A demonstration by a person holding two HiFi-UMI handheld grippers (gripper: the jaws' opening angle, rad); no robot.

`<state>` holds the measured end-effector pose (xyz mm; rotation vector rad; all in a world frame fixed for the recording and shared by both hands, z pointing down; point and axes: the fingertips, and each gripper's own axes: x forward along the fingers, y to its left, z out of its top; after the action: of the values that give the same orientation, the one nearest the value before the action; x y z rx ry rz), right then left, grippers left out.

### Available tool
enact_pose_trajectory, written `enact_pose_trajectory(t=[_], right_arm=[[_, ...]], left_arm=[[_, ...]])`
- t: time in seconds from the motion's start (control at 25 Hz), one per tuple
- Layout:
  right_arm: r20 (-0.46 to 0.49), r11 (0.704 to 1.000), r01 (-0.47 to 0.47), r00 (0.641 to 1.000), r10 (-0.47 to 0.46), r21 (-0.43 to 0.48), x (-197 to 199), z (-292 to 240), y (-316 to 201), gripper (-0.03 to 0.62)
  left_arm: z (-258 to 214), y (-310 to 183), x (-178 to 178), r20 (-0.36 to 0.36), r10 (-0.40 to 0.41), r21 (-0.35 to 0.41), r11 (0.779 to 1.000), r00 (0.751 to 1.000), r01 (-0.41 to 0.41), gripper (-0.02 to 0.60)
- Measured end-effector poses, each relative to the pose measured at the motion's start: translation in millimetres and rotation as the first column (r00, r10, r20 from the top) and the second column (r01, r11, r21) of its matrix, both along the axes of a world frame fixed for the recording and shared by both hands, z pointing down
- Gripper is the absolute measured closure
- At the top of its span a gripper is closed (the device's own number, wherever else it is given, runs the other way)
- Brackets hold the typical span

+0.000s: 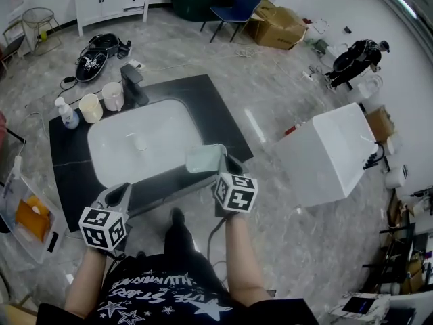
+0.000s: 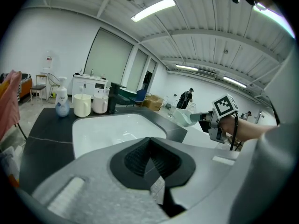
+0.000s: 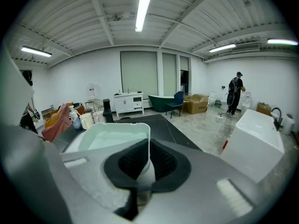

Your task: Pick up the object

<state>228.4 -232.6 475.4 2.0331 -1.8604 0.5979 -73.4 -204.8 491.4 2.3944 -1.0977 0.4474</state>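
A pale green rectangular tub [image 1: 205, 158] hangs over the front edge of the black counter [image 1: 210, 100], beside the white sink [image 1: 162, 124]. My right gripper [image 1: 218, 164] is shut on its near rim. In the right gripper view the tub's thin wall [image 3: 114, 136] stands pinched between the pads of that gripper [image 3: 147, 164]. My left gripper [image 1: 120, 193] hovers at the counter's front left, apart from the tub. Its pads [image 2: 161, 160] meet with nothing between them. From the left gripper view, the tub [image 2: 187, 118] shows off to the right.
A soap bottle [image 1: 66, 114], two cups [image 1: 90, 107] and a black faucet [image 1: 133, 83] stand behind the sink. A large white box [image 1: 331, 154] stands on the floor at right. A clear bin [image 1: 27, 215] sits at left. A person [image 1: 355, 59] stands far back right.
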Motion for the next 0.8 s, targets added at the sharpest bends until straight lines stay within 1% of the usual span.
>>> enact_pose_trajectory(t=[0.28, 0.44, 0.8], right_arm=[[0.001, 1.0, -0.025, 1.0, 0.025, 0.015, -40.7, -5.2, 54.6, 0.583], [-0.002, 0.999, -0.04, 0.999, 0.04, 0.019, -59.9, -6.2, 81.8, 0.583], [0.004, 0.998, -0.066, 0.998, 0.066, 0.009, -96.8, 0.3, 145.4, 0.583]], left_arm=[[2.3, 47.6, -39.9, -0.002, 0.03, 0.006, 1.0, 1.0, -0.03, 0.574], [4.6, 69.1, -62.7, -0.009, 0.034, 0.004, 0.999, 0.999, -0.034, 0.574], [4.0, 112.8, -87.1, -0.014, 0.085, 0.016, 0.996, 0.996, -0.085, 0.574]])
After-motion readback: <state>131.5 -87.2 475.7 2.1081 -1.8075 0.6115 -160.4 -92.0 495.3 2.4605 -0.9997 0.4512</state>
